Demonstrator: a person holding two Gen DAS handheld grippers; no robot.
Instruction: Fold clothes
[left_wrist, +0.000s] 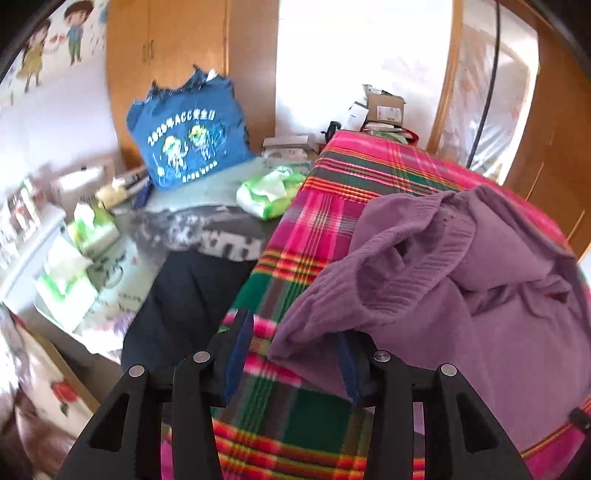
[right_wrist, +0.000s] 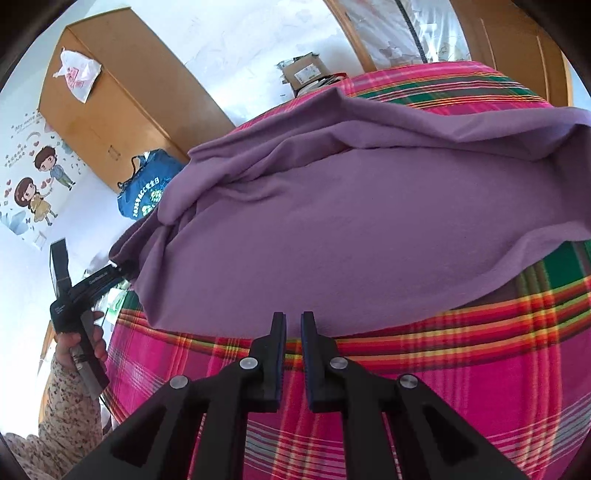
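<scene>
A purple knit garment (left_wrist: 461, 280) lies rumpled on a pink, green and red plaid blanket (left_wrist: 306, 417). My left gripper (left_wrist: 291, 345) is open at the garment's near left edge. Its left finger is over bare blanket, and the purple hem drapes over the tip of its right finger. In the right wrist view the garment (right_wrist: 351, 229) spreads wide across the blanket (right_wrist: 424, 398). My right gripper (right_wrist: 293, 321) hovers over the near hem, its jaws drawn almost together with only a thin slit and no cloth visibly pinched.
Left of the blanket are a dark garment (left_wrist: 184, 302), a grey printed one (left_wrist: 207, 232), a blue tote bag (left_wrist: 188, 144) and green tissue packs (left_wrist: 269, 192). Cardboard boxes (left_wrist: 384, 107) and a wooden wardrobe (right_wrist: 110, 99) stand behind. A hand (right_wrist: 79, 343) holds the left tool.
</scene>
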